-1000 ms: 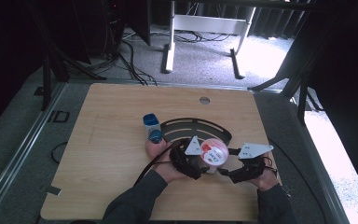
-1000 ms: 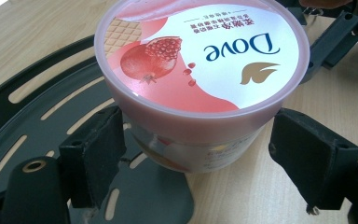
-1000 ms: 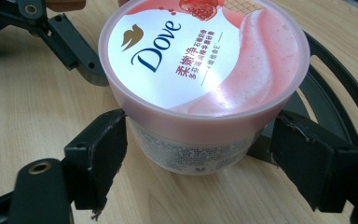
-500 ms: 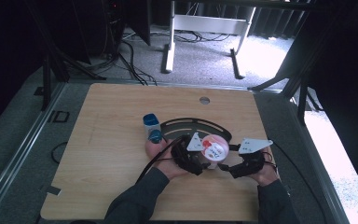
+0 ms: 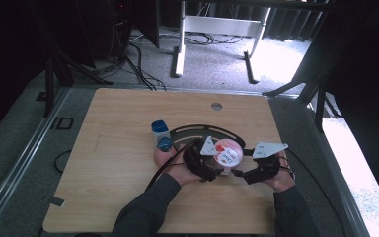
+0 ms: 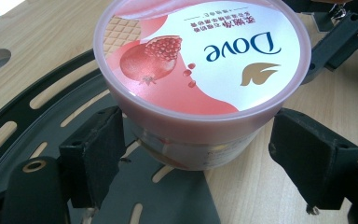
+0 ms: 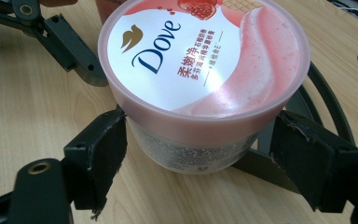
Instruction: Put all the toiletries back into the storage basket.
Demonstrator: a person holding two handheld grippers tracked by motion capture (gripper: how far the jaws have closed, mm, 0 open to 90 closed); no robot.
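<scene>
1. Holding the tub (image 5: pixel 225 152) from both sides is the step in hand, I judge: it stands on the table (image 5: pixel 118 148), partly over a black slotted ring (image 5: pixel 197 129), near the front edge.
2. In the left gripper view the left gripper (image 6: pixel 200 154) has its jaws wide around the tub body under the lid (image 6: pixel 200 51); one pad (image 6: pixel 98 144) is just beside the wall, the other stands apart.
3. In the right gripper view the right gripper (image 7: pixel 200 154) is also wide, one pad (image 7: pixel 102 144) touching or almost touching the wall, the other apart.
4. To do it well, each gripper should close evenly below the lid rim, on the body, and keep the tub upright.
5. Two blue-capped bottles (image 5: pixel 161 135) stand near, on the left; moving that way is tight.
6. Far and right parts of the table are open, so there is room to carry the tub there.
</scene>
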